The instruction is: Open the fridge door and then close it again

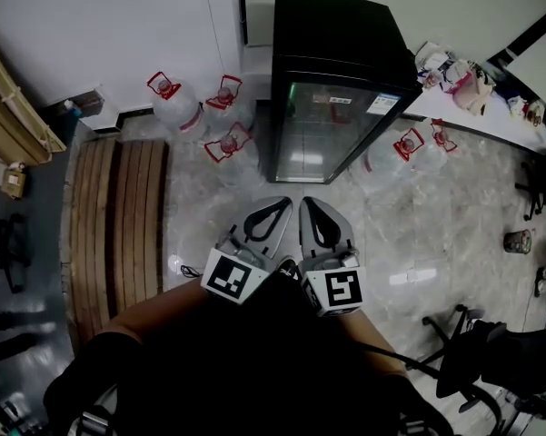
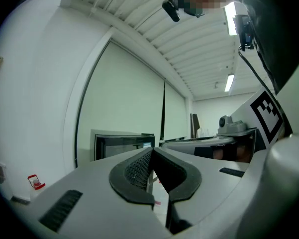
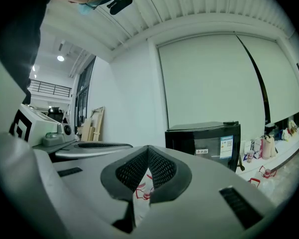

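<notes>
A small black fridge (image 1: 338, 71) stands on the floor against the far wall, and its glass door (image 1: 322, 133) is closed. Both grippers are held side by side in front of it, well short of the door and pointing towards it. My left gripper (image 1: 283, 203) is shut, its tips meeting with nothing between them (image 2: 151, 151). My right gripper (image 1: 307, 203) is also shut and empty (image 3: 148, 148). The fridge shows beyond the jaws in the left gripper view (image 2: 120, 145) and in the right gripper view (image 3: 207, 139).
Water jugs with red handles (image 1: 174, 100) (image 1: 229, 142) stand left of the fridge, and more (image 1: 405, 147) to its right. A slatted wooden bench (image 1: 118, 225) lies at the left. An office chair (image 1: 491, 357) is at the lower right. A cluttered counter (image 1: 468, 84) runs along the right.
</notes>
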`<state>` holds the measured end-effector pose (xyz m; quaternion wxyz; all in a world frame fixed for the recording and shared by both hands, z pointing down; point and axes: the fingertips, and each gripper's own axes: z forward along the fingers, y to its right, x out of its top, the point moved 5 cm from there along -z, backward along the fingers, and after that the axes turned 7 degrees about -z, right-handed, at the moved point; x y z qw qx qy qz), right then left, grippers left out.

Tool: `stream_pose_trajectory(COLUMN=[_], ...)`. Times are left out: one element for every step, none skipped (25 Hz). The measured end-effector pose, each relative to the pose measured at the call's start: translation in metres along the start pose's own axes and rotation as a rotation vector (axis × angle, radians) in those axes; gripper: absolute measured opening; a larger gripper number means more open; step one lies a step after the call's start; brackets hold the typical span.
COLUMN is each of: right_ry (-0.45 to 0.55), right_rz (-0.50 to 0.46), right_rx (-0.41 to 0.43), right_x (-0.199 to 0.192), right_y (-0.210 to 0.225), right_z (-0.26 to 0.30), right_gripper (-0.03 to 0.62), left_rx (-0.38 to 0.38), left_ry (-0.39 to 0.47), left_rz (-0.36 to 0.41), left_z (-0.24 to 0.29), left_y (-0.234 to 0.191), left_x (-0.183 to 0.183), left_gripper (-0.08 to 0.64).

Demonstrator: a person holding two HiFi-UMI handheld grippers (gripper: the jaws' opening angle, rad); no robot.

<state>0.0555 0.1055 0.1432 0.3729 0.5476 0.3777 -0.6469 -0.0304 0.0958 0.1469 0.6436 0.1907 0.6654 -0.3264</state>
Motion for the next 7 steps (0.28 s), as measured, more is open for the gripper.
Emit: stream_pose_trajectory(right_ry=[-0.003, -0.006, -0.004, 0.002, 0.008, 0.014, 0.02], right_rz=[-0.002, -0.001, -0.001, -0.002, -0.006, -0.011, -0.016], right_rx=[0.002, 0.003, 0.002, 0.0, -0.002, -0.004, -0.006], right_x=[0.0001, 0.0011, 0.0021, 0.0031, 0.0042, 0.0053, 0.0063], right_y=[-0.0013, -0.0017, -0.0009, 0.0009, 0.0029, 0.005, 0.0071], right_z=[-0.0014, -0.0019, -0.0016, -0.0007, 0.0003, 0.0013, 0.0023], right_gripper=[0.015, 0.015, 0.015, 0.015, 0.015, 0.015, 0.015], left_rx=[0.001, 0.003, 0.007, 0.014, 0.02, 0.026, 0.032], left_ry=[0.002, 0.002, 0.002, 0.003, 0.005, 0.008, 0.01], left_rz=[0.002, 0.0, -0.005, -0.009, -0.011, -0.011, -0.011], left_z=[-0.0011, -0.0014, -0.0006, 0.0007, 0.002, 0.0032, 0.0043], left_y=[0.001, 0.0014, 0.0009, -0.0004, -0.0019, -0.0035, -0.005], left_x=[-0.0002, -0.0006, -0.0005, 0.0002, 0.0011, 0.0021, 0.0032], left_gripper=[0.009, 0.009, 0.009, 0.009, 0.009, 0.009, 0.009])
